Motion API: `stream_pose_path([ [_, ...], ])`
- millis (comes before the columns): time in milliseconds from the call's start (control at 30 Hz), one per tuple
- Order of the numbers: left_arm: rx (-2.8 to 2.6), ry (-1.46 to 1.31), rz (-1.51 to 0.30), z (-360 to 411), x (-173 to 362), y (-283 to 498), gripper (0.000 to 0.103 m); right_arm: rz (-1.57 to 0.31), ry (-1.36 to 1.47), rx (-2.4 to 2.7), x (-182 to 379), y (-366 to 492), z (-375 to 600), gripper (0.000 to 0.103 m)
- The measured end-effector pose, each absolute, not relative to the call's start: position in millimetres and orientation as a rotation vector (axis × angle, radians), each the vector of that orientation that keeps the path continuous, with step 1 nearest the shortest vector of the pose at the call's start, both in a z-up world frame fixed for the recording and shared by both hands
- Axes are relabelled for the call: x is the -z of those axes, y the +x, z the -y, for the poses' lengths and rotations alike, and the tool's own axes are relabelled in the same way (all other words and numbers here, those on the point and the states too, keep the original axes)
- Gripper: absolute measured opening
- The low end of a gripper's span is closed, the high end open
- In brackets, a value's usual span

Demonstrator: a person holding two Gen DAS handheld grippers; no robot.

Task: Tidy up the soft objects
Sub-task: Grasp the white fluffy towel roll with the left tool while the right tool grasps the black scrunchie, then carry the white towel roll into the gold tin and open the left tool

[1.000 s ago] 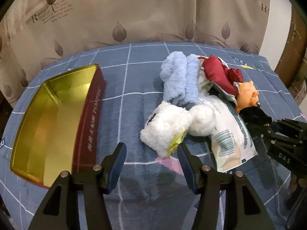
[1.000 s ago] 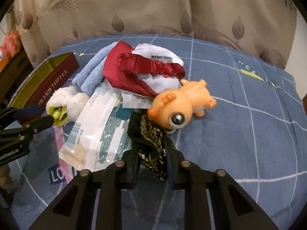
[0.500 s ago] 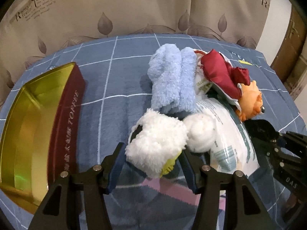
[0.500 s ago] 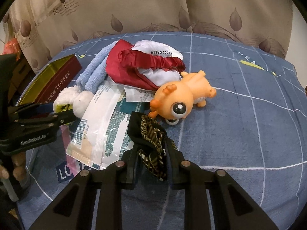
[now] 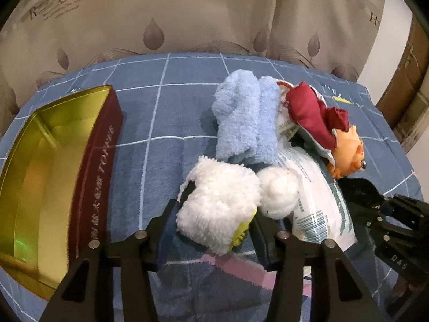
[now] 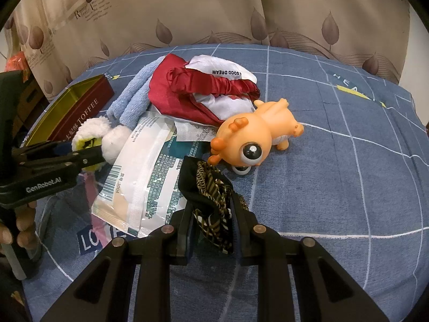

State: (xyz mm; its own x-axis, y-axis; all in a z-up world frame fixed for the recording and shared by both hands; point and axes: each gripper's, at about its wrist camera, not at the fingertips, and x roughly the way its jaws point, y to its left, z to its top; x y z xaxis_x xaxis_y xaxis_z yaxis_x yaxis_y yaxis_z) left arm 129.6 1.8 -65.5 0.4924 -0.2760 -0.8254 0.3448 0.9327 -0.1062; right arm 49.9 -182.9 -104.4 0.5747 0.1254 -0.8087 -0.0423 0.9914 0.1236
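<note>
Left gripper (image 5: 213, 221) jaws closing round fluffy white toy (image 5: 218, 205), on blue cloth next to gold tin (image 5: 40, 166). Looks soft & light; grab its fat middle. Right gripper (image 6: 213, 226) pinches black cloth (image 6: 207, 190).

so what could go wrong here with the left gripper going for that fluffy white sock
1. The left gripper is closing around the fluffy white sock, whose pompom lies on the white plastic packet; lifting could drag that packet along.
2. The pale blue fleece socks touch the white one and may shift with it.
3. The right gripper, shut on the black-and-gold patterned cloth, sits close by, so the two tools could bump.
</note>
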Motion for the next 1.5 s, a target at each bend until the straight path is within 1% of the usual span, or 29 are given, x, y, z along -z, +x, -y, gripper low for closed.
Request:
stream_pose_path([
  [367, 0.350, 0.098, -0.930, -14.9, 31.5, 117.2, 0.051, -0.953, 0.086, -0.096, 103.4, 49.0, 180.5, 0.020],
  [600, 0.254, 0.099, -0.917, -47.8, 17.1, 124.8, 0.051, -0.944, 0.079, -0.094, 101.0, 48.8, 179.2, 0.020],
  [1100, -0.013, 0.023, -1.004, -156.6, 37.6, 162.0, 0.051, -0.947, 0.084, -0.094, 101.6, 47.8, 180.5, 0.020],
  [1233, -0.037, 0.018, -1.022, -173.1, 43.9, 165.8, 0.051, -0.950, 0.083, -0.093, 102.8, 47.7, 179.4, 0.020],
  [1500, -0.058, 0.056, -1.045, -179.5, 51.1, 167.1, 0.051, -0.951, 0.083, -0.093, 103.2, 48.0, 179.2, 0.020],
])
